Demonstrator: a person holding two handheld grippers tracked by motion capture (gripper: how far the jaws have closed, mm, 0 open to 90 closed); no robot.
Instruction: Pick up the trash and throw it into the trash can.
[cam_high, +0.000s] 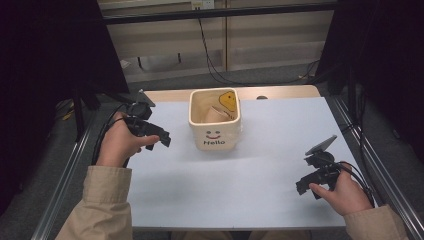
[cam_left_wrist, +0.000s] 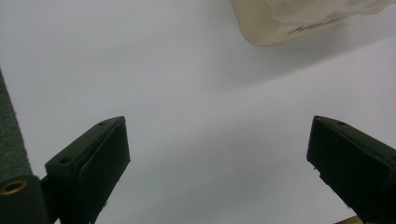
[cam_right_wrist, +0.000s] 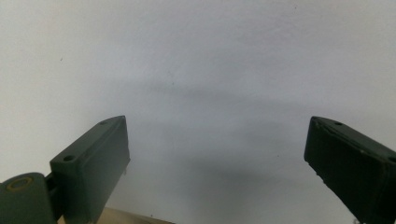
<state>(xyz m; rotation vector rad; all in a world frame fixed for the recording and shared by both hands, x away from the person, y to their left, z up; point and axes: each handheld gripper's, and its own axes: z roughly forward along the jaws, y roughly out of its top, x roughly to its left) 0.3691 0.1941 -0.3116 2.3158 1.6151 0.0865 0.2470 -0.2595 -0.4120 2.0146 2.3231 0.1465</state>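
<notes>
Pale grey-white sheeting is seen covering the worktop (cam_high: 260, 165), with dark curtains at both sides and a lit wall behind. A square cream container (cam_high: 215, 121), printed with a smiling face and the word "Hello", is set near the far middle of the worktop; beige and yellow items are seen inside it, too indistinct to be named.

The left gripper (cam_high: 162, 138) is held in a hand just short of the container, whose corner is seen beyond and to the right of the fingers (cam_left_wrist: 100, 161) in the left gripper view. These fingers are spread wide, and nothing is held between them.

The right gripper (cam_high: 301, 186) is held low, well apart from the container. Its fingers (cam_right_wrist: 95, 163) are likewise spread wide over bare sheeting, with nothing gripped.
</notes>
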